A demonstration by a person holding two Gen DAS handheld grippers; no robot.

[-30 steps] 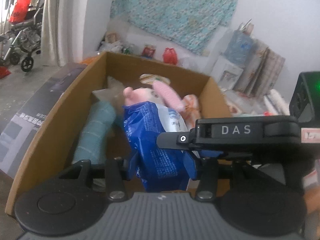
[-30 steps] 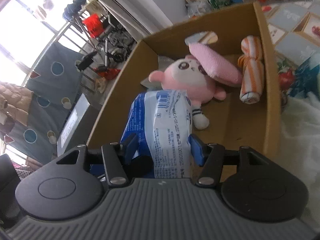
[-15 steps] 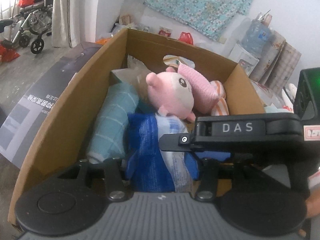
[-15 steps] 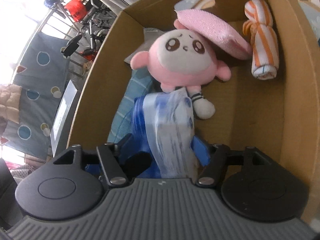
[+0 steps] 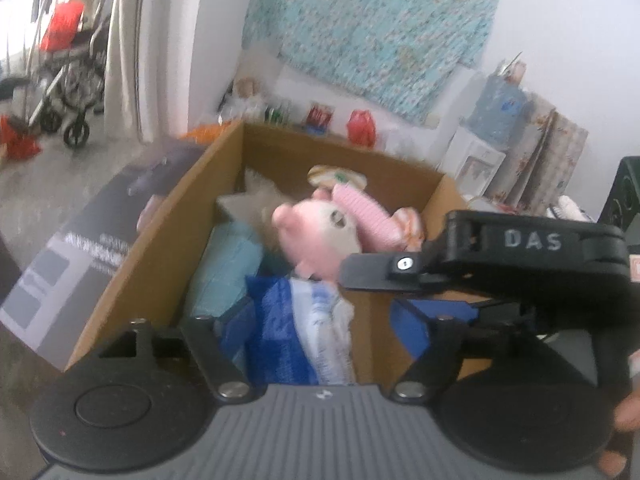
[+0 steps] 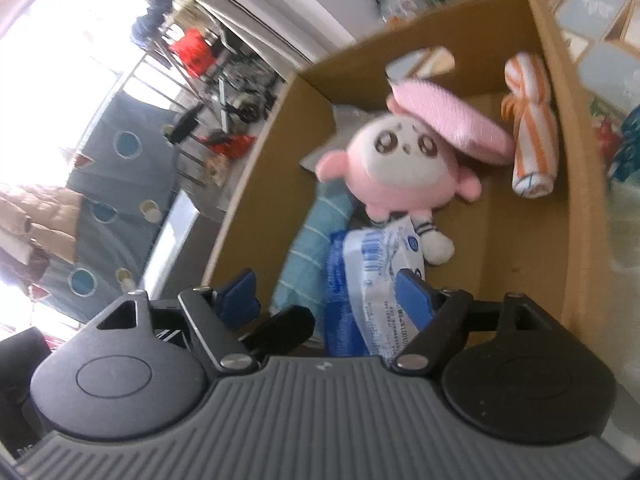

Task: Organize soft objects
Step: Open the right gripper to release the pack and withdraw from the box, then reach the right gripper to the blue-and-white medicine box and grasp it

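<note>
As both sets of jaws spread apart over the box (image 5: pixel 160 240), the blue pack (image 5: pixel 296 332) lies released among the soft things already stowed there. The left gripper (image 5: pixel 320 328) has just been opening, and its blue pads stand clear on either side of the pack, one to the left and one well off to the right; the pack sits between them but is no longer pinched. The right gripper (image 6: pixel 324 300) has likewise just been opening: its left pad hangs in open air beside the box wall, while its right pad overlaps the pack's edge in the right wrist view, and whether it touches cannot be told.

A second ago both grippers were clamped on the pack and held it upright above the box; now it slumps against the teal roll (image 6: pixel 316 256) at the near end of the box, its top close under the pink doll (image 6: pixel 400 168). Beyond the doll a pink cloth (image 6: pixel 448 124) lies across its head, and a striped orange roll (image 6: pixel 532 128) rests along the far right wall. A floral cloth (image 5: pixel 372 28) hangs on the wall behind.

Judged from this, the pack's placement is done, and both grippers are free to pull back for whatever soft item remains outside the box.
</note>
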